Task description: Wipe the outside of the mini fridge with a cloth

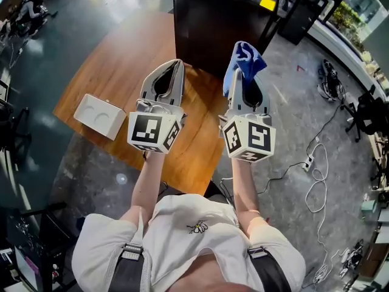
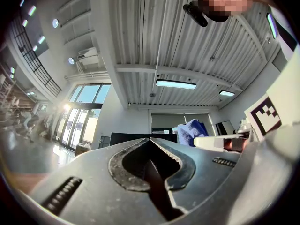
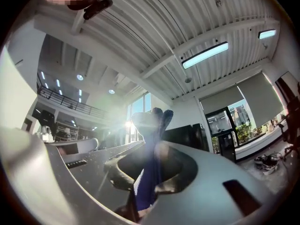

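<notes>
We are holding both grippers up in front of us, pointing ahead and tilted toward the ceiling. The boxy black mini fridge point(image 1: 213, 23) is standing straight ahead of them at the far end of the rounded brown wooden table point(image 1: 115, 72), with its broad dark face running across our line of reach. Neither gripper is touching it.

The right gripper point(image 1: 242, 73) is pinching the crumpled blue cloth point(image 1: 247, 57) between its jaws. A bunch of cloth is sticking out past the tips, and in the right gripper view the fabric point(image 3: 150, 130) is filling the gap between them. This gripper is carrying the cloth and lining up with the right part of the fridge face, so we judge it the one to tip down and push forward.

The left gripper point(image 1: 174, 63) is empty, its toothed jaws pressed together tip to tip. A small white rectangular box point(image 1: 100, 115) is lying on the table to its left, well apart.
</notes>
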`<state>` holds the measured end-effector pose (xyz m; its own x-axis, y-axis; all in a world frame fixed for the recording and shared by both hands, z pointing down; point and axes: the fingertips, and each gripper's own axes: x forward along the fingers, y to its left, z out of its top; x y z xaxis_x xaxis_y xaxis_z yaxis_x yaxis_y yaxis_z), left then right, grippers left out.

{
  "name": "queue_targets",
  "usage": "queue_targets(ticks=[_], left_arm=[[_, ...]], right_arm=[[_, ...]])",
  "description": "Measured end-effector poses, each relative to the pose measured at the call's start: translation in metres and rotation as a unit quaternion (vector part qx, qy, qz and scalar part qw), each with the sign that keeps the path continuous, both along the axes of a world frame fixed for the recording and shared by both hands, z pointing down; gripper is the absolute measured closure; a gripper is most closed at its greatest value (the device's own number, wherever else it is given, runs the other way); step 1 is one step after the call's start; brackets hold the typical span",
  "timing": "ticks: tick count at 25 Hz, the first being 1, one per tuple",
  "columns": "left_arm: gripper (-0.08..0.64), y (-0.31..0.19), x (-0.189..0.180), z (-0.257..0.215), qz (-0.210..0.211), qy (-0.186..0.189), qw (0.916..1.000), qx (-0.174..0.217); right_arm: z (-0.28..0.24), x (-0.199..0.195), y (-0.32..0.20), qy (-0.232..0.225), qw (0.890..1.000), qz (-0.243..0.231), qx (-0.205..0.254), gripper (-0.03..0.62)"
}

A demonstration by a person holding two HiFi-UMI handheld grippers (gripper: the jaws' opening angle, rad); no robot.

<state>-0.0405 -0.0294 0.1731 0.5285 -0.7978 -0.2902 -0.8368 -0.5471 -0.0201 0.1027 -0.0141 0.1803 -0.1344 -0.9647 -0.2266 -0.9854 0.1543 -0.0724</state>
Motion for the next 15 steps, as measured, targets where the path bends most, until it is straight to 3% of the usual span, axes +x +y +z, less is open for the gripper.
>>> queue_targets(ticks=[4, 9, 15], left_arm=[[0.555, -0.027, -0.009, -0.001, -0.005, 0.008, 0.9999, 0.007], [0.555, -0.081, -0.029, -0.002, -0.022, 0.004, 0.9997, 0.007], [0.555, -0.124, -0.063, 0.001, -0.055, 0.0, 0.9985, 0.002]], right_arm=[[-0.027, -0.04, -0.065, 0.003, 0.998, -0.035, 0.044, 0.531], [-0.038, -0.096, -0.155, 0.014, 0.996, -0.077, 0.039, 0.531], [-0.044, -0.145, -0.243, 0.045, 0.998, -0.044, 0.025, 0.53]])
